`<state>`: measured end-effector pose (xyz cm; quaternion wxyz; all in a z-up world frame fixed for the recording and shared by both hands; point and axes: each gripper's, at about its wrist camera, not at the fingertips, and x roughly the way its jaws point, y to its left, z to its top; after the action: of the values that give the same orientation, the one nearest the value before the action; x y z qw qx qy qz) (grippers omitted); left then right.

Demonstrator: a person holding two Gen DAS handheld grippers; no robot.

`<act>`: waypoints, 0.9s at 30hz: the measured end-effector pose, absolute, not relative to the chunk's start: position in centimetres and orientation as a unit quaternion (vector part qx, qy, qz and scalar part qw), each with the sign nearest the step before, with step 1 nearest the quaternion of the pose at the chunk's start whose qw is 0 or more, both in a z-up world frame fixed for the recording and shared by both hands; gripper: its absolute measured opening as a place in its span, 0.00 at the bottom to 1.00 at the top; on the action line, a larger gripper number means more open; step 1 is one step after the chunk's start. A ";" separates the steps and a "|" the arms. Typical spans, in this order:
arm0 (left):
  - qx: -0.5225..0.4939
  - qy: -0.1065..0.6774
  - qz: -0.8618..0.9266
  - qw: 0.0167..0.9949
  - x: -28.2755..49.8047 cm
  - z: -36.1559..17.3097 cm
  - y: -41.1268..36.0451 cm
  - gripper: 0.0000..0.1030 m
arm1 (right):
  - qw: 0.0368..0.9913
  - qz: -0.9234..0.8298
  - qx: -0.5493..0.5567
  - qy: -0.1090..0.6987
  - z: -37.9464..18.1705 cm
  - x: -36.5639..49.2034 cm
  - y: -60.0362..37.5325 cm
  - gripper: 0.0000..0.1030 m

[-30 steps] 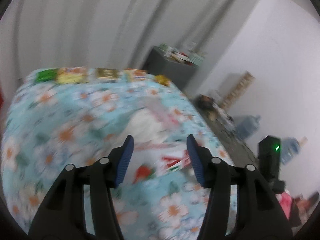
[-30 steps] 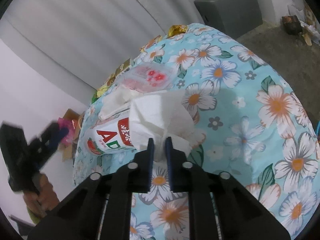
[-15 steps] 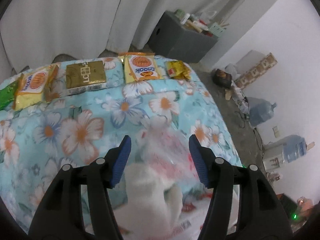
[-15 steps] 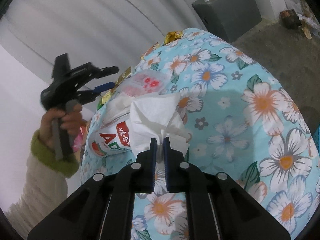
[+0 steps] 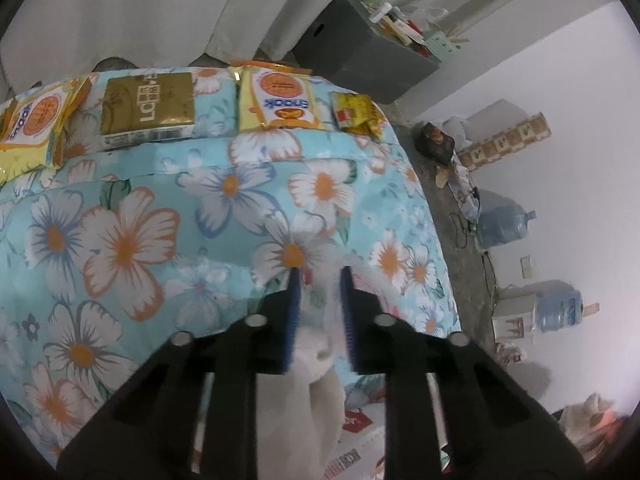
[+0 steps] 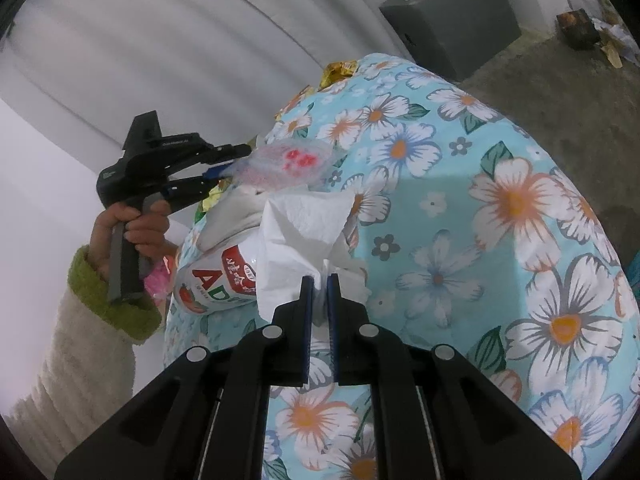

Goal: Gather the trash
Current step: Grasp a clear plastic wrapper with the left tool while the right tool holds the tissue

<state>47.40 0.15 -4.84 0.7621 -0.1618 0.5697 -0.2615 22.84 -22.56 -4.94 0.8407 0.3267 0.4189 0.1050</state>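
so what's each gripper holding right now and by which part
The right gripper pinches the white tissue at its bunched near end. The left gripper, jaws just closing, grips the clear plastic bag by its near edge.

My left tongs (image 5: pixel 319 280) cover most of the clear plastic bag with red print (image 6: pixel 286 162); in the left wrist view I can't tell if the pads press it. The white lump (image 5: pixel 320 368) behind them is blurred. The red-and-white printed packet (image 6: pixel 218 280) is half hidden by the crumpled white tissue (image 6: pixel 304 232), lettering cut to "AD". The yellow snack pack (image 5: pixel 32 128) runs off the left edge. Items atop the grey cabinet (image 5: pixel 360 52) are too small to read.
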 end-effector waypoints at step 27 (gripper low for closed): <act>-0.114 0.413 -0.420 0.800 31.6 8.8 -9.1 0.07 | 0.869 0.014 0.369 0.329 0.0 11.6 -31.8 0.06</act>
<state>31.57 -9.11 8.80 0.8002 -0.1143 0.4130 -0.4196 11.62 -31.77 -0.05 0.8691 0.3686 0.3294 0.0138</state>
